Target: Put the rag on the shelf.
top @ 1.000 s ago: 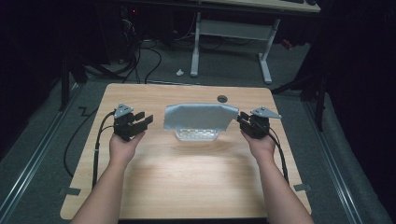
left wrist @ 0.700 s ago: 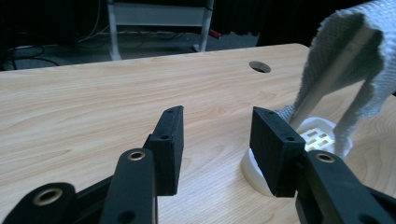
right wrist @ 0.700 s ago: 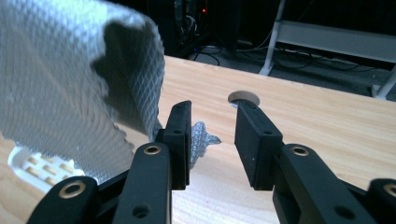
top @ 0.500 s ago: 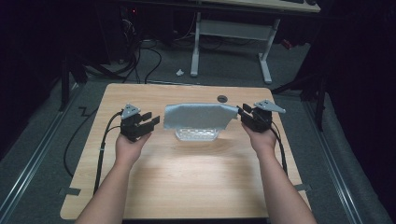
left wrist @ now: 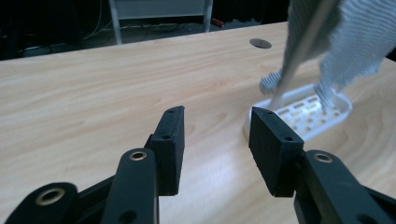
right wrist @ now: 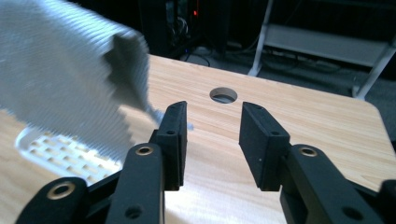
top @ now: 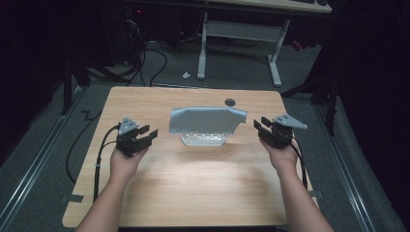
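Note:
A grey woven cloth (top: 205, 120) hangs draped over a thin upright rack that stands in a white slotted tray (top: 204, 140) at mid-table. My left gripper (top: 149, 135) is open to the left of the cloth, clear of it, with nothing between its fingers. In the left gripper view the gripper (left wrist: 215, 135) faces the tray (left wrist: 303, 112), the cloth (left wrist: 345, 42) and a metal rod (left wrist: 299, 51). My right gripper (top: 261, 126) is open just right of the cloth's edge. In the right gripper view the gripper (right wrist: 212, 135) is beside the cloth (right wrist: 60, 70) and apart from it.
The wooden table (top: 193, 183) has a round cable hole (top: 230, 102) behind the cloth. Black cables (top: 99, 154) trail off the left edge. A white desk frame (top: 237, 34) stands on the floor beyond the table.
Both grippers have drawn back a little toward the person and away from the cloth's edges. The cloth and tray have not moved.

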`<state>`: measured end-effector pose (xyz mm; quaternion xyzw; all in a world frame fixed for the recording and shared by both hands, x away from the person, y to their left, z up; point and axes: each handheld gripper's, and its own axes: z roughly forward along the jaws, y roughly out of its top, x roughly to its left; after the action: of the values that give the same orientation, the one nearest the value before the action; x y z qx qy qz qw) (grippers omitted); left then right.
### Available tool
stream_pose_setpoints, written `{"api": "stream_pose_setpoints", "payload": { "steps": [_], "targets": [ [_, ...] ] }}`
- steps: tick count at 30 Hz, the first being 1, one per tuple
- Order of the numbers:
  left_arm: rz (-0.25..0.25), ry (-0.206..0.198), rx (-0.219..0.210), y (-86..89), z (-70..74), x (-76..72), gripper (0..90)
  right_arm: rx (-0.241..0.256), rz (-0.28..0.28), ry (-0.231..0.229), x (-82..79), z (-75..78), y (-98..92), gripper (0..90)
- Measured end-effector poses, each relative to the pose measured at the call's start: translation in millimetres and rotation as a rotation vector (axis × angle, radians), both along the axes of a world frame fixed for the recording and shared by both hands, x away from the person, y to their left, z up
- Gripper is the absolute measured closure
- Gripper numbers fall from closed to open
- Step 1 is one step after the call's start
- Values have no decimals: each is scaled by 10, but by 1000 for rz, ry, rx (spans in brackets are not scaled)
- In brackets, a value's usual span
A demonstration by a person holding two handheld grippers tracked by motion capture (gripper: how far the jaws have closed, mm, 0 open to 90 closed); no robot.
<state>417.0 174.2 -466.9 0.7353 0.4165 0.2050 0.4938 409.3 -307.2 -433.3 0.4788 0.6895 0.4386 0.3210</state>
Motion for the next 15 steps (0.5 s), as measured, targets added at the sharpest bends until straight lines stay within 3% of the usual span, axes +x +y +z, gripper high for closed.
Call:
{"api": "stream_pose_setpoints", "payload": {
  "steps": [1, 4, 5, 6, 7, 8, 9, 10, 11, 12, 13, 14, 15],
  "targets": [
    [-4, -3, 11, 23, -13, -85, 551, -16, 2, 13, -64, 3, -1, 614],
    [-30, -2, 38, 72, -78, -379, 536, -36, 23, -5, -330, -28, -5, 586],
    [-37, 8, 36, 90, -111, -492, 526, -37, 28, 1, -427, -51, 0, 583],
    [-37, 8, 36, 90, -111, -492, 523, -37, 28, 1, -427, -51, 0, 583],
    [-66, 45, 18, 111, -219, -704, 516, -53, 35, 19, -632, -134, 25, 575],
    [-66, 45, 18, 111, -219, -704, 508, -53, 35, 19, -632, -134, 25, 575],
    [-83, 77, 60, 92, -333, -900, 505, -50, 39, 33, -838, -263, 40, 563],
    [-83, 77, 60, 92, -333, -900, 504, -46, 41, 54, -929, -340, 50, 553],
    [-102, 82, 64, 76, -440, -1070, 498, -52, 37, 65, -1014, -422, 64, 541],
    [-102, 82, 64, 76, -440, -1070, 490, -52, 37, 65, -1014, -422, 64, 541],
    [-120, 85, 121, 36, -515, -1164, 489, -66, 32, 87, -1153, -578, 89, 522],
    [-120, 85, 121, 36, -515, -1164, 489, -70, 28, 91, -1219, -648, 95, 519],
    [-144, 115, 106, 9, -543, -1168, 486, -88, 25, 89, -1275, -704, 97, 518]
  ]
}}
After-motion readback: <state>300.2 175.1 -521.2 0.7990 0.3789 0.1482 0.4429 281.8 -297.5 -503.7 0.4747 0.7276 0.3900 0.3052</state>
